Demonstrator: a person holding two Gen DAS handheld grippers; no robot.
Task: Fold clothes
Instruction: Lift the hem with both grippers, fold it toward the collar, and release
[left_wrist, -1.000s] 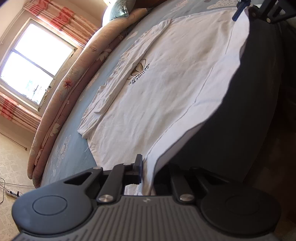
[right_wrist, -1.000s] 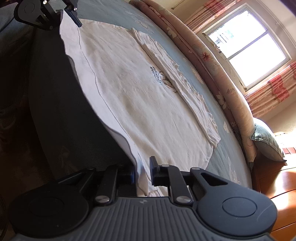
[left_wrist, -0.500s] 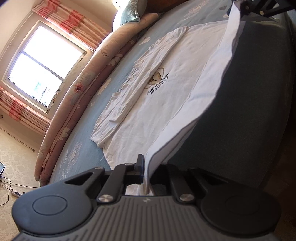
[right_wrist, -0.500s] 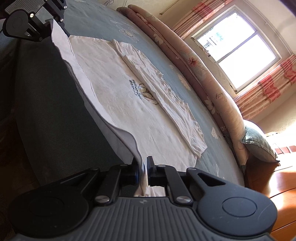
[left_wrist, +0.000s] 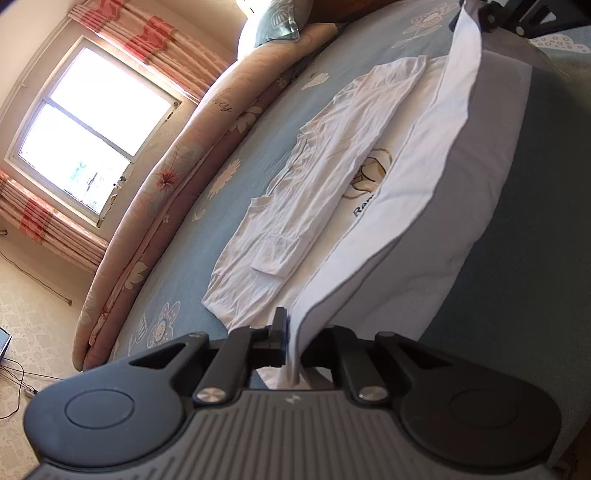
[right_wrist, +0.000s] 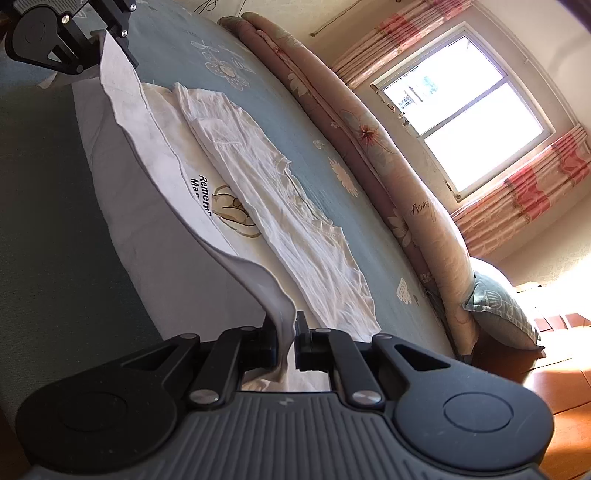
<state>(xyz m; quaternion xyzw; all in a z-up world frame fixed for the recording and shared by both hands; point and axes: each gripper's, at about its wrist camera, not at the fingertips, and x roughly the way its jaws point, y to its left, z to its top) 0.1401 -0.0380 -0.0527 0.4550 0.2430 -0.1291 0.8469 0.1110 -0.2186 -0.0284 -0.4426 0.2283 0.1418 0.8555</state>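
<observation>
The white T-shirt (left_wrist: 325, 192) lies spread on the blue flowered bedspread (left_wrist: 192, 236), its far long side already folded inward as a narrow band over the chest print (right_wrist: 225, 206); its near long side is lifted off the bed as a taut flap (left_wrist: 413, 192), one end in each gripper. The left gripper (left_wrist: 291, 343) has its jaws clamped on the flap's end at 6 o'clock in its own view; the right gripper (right_wrist: 290, 339) is likewise pinched on the opposite end at 6 o'clock in its view, and each shows at 12 o'clock in the other's picture.

By my judgement the step in hand is carrying this near side across toward the far band; it wants both ends level and moving together, the edge kept stretched so no slack bellies in the middle, and the flap laid parallel to the far fold before the grips let go.

The cloth is thin, soft cotton, finely creased and limp, with a stitched hem; it will drape and wrinkle readily. Beyond, at 10 o'clock in the left view, a long padded floral bolster (left_wrist: 159, 184) curves along the bed's edge, a pillow (left_wrist: 277, 18) past it, and striped curtains (left_wrist: 155, 40) frame a bright window (left_wrist: 92, 147).
</observation>
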